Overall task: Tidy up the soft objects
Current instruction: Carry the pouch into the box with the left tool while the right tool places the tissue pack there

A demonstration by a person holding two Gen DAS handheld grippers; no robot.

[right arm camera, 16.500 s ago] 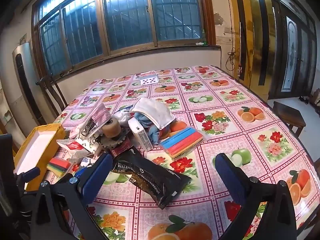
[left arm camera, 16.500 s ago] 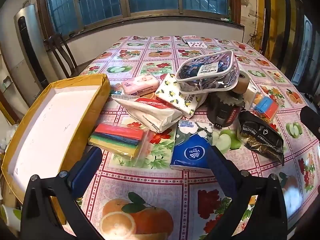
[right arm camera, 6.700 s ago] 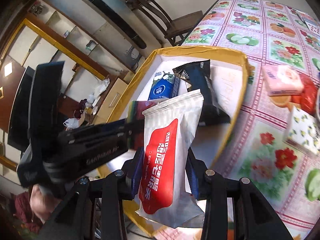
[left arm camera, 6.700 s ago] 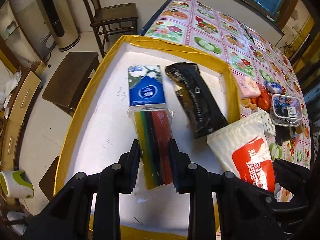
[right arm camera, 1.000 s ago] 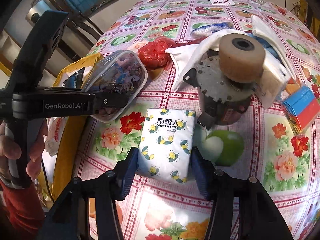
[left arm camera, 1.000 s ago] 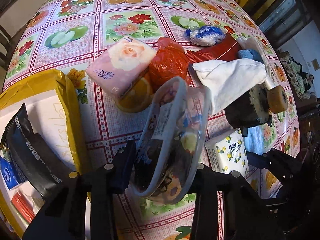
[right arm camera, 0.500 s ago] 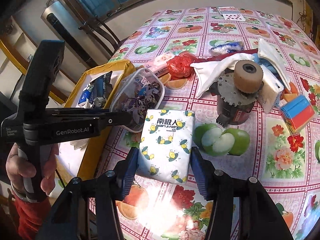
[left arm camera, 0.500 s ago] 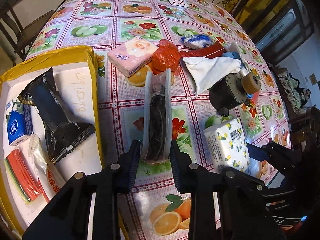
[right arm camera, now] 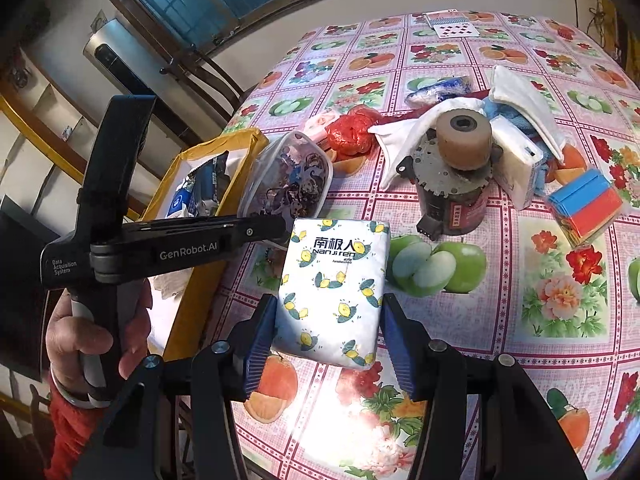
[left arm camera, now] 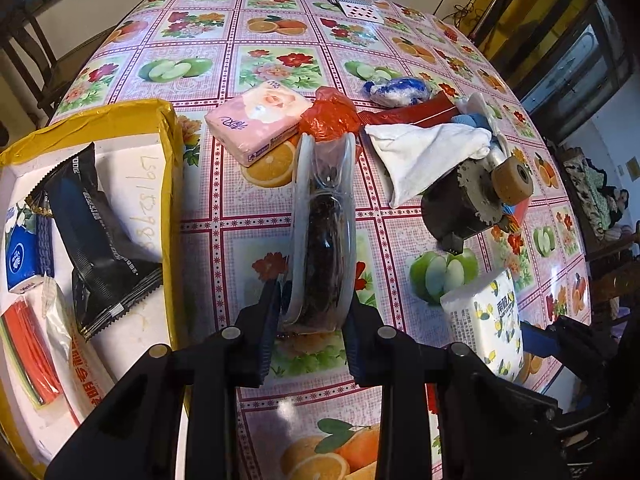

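Near strip of the surface (right arm camera: 520,380) is wide open; further back the motor (right arm camera: 456,176), white cloth (left arm camera: 424,152) and red bag (left arm camera: 330,114) crowd together, and the yellow-edged box (left arm camera: 170,184) walls off the left.

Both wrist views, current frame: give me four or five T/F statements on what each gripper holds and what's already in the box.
1. The left gripper is shut on the clear zip pouch. True.
2. The right gripper holds the pink tissue pack. False: it holds the lemon-print tissue pack; the pink tissue pack lies on the table.
3. The black snack bag lies in the yellow-edged box. True.
4. The box is empty. False: it holds several packs.
5. The motor sits in the box. False: on the table.
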